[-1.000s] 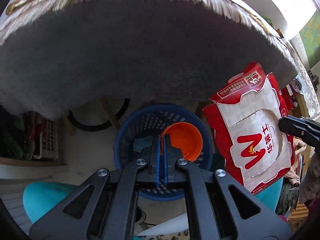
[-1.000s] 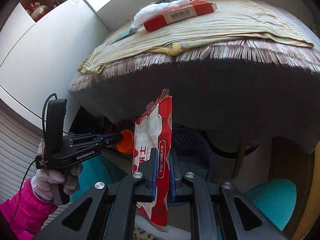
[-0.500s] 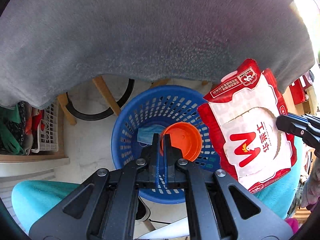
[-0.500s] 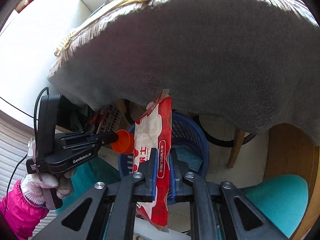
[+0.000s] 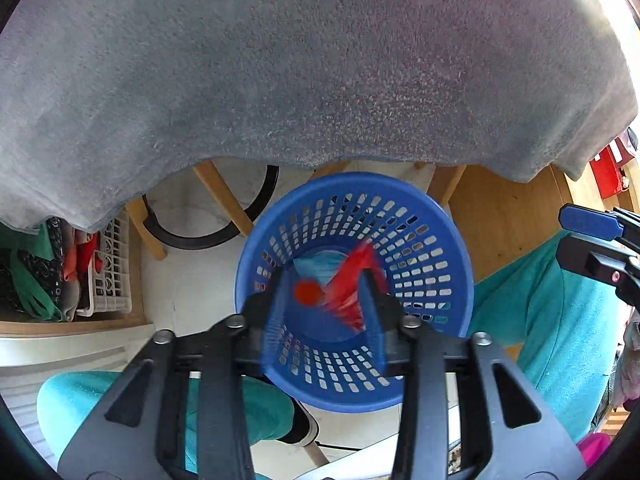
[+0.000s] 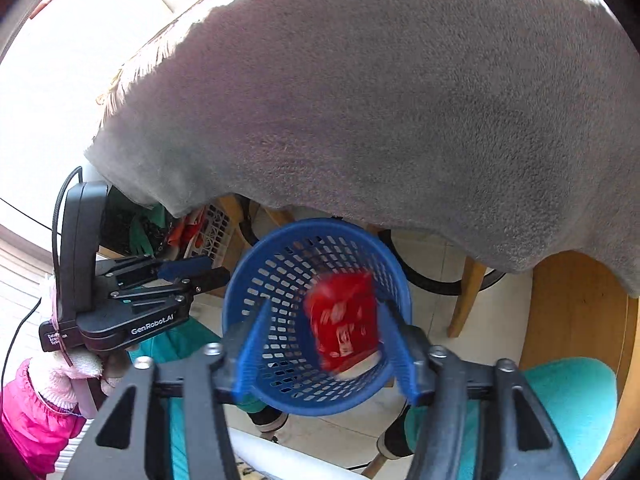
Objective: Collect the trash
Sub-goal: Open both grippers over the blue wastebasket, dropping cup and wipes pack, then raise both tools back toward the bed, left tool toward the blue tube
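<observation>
Landmark = blue basket [image 5: 436, 240], on the floor under the edge of the grey cloth [image 5: 320, 60] that hangs off the table.

Far left of basket: white crate [image 5: 114, 276] w/ mixed fabric stuff beside it, under the cloth edge. Nearer, between crate and basket: wooden legs [image 5: 222, 200] and a black ring [image 5: 208, 236] on the floor.

Left gripper [image 5: 326, 312] sits above the basket's near-left rim, 2 fingers spread wide, nothing between them, both motion-blurred. In the right wrist view its body is left of the basket [image 6: 192, 274], fingers apart there too, held by a white-gloved hand [image 6: 76, 368] w/ pink sleeve.

Inside basket: orange cup [image 5: 307, 293] left of centre, blurred. Just right of it, the red wrapper [image 5: 350, 284], blurred, tilted; can't tell if either has landed on the bottom. Pale blue item [image 5: 316, 266] lies on the basket bottom behind them.

Right gripper [image 6: 326, 340] is above the basket's near rim, 2 fingers spread, wrapper [image 6: 344, 320] between them but touching neither, inside the basket wall [image 6: 272, 264]. In the left wrist view its blue-padded fingers [image 5: 588, 222] show right of the basket, apart.

Right of basket: teal trouser legs [image 5: 552, 320], wood floor panel [image 5: 508, 216].
</observation>
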The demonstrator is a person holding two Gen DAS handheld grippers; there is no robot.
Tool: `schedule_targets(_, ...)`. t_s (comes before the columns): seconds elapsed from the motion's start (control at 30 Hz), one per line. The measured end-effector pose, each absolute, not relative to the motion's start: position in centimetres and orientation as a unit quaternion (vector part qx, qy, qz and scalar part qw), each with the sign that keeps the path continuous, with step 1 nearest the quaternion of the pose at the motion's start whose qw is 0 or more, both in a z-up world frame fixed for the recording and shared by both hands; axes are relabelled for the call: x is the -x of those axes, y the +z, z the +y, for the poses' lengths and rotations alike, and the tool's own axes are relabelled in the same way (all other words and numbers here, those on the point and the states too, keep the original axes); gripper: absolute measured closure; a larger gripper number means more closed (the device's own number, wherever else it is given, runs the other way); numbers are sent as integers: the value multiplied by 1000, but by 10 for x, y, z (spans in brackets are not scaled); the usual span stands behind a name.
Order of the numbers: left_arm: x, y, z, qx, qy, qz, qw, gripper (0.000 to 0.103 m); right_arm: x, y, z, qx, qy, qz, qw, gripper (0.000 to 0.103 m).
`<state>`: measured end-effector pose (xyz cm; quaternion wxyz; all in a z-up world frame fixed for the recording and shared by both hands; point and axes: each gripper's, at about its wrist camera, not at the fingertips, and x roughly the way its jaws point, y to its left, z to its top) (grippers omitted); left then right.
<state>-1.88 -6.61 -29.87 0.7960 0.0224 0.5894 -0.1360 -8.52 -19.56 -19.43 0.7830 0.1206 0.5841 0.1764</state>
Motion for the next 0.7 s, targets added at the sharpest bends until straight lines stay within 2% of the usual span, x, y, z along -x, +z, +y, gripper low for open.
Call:
schedule_targets(0.23, 15, -288, -62, -33, -139, 578, 804, 65, 83, -179, -198, -105, 176, 572, 794, 23)
schedule_targets(0.47, 12, -269, -55, -33, -144, 560, 815, 65, 81, -158, -199, -84, 182, 555, 808, 18)
schedule_targets(0.7, 11, -231, -51, -48, -157, 529, 832, 64, 77, -131, -210, -90, 198, 533, 818, 17)
